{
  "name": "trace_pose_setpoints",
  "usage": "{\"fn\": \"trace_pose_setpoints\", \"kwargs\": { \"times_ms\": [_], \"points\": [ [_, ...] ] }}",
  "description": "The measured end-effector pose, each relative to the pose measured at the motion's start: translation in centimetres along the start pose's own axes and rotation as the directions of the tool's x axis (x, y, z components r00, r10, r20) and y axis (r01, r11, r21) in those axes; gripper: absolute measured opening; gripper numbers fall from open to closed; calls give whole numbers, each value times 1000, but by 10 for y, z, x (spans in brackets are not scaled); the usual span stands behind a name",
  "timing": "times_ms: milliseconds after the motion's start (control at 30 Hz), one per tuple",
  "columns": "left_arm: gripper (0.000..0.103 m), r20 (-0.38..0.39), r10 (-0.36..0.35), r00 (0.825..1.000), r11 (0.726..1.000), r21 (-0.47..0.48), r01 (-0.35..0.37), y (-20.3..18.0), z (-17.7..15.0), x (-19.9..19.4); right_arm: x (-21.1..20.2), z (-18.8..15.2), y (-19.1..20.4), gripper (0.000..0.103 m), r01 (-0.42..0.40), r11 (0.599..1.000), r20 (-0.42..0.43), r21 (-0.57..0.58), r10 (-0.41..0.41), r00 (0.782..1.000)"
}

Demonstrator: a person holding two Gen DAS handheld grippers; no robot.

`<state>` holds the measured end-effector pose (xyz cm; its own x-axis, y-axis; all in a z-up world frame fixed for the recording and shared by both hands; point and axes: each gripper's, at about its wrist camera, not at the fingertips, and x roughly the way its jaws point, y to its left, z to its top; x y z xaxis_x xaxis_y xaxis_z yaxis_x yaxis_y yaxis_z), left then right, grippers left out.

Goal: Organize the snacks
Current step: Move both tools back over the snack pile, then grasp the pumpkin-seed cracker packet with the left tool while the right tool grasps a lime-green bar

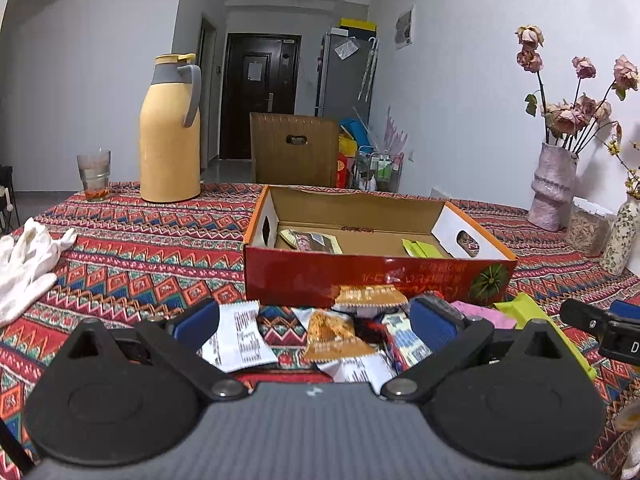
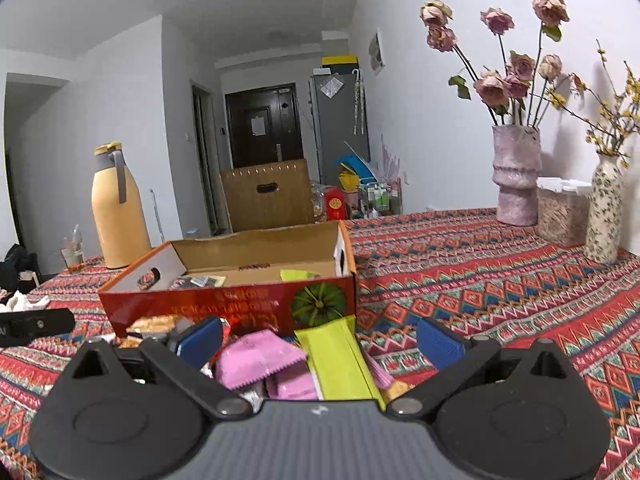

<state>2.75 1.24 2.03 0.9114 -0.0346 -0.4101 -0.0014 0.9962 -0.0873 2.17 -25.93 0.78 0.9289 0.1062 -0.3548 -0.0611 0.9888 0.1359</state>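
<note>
A red cardboard box stands open on the patterned tablecloth, holding a few packets: a brown one at its left and a green one at its right. In front of it lies a pile of loose snack packets. My left gripper is open over an orange packet and white packets. My right gripper is open over a pink packet and a long green packet. Neither holds anything.
A yellow thermos and a glass stand at the far left, white gloves lie at the left. Vases with dried flowers and a jar stand at the right by the wall. A chair is behind the table.
</note>
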Motion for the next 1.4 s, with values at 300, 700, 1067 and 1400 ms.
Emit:
{"fn": "trace_pose_setpoints", "kwargs": {
  "times_ms": [300, 700, 1067, 1400],
  "points": [
    [103, 45, -2, 999, 1000, -2, 2, 0, -25, -6, -8, -18, -9, 103, 15, 1000, -23, -12, -15, 1000],
    [103, 30, 21, 999, 999, 35, -22, -6, -35, 3, 7, -18, -8, 96, 18, 999, -63, -46, -20, 998],
    [103, 18, 19, 1000, 999, 29, -19, -6, -37, 7, 47, -15, -7, 48, -33, 989, -218, -145, 1, 976],
    [103, 5, 20, 1000, 999, 26, -20, -5, -36, 10, 56, -18, -10, 38, -51, 993, -238, -106, 24, 971]
  ]
}}
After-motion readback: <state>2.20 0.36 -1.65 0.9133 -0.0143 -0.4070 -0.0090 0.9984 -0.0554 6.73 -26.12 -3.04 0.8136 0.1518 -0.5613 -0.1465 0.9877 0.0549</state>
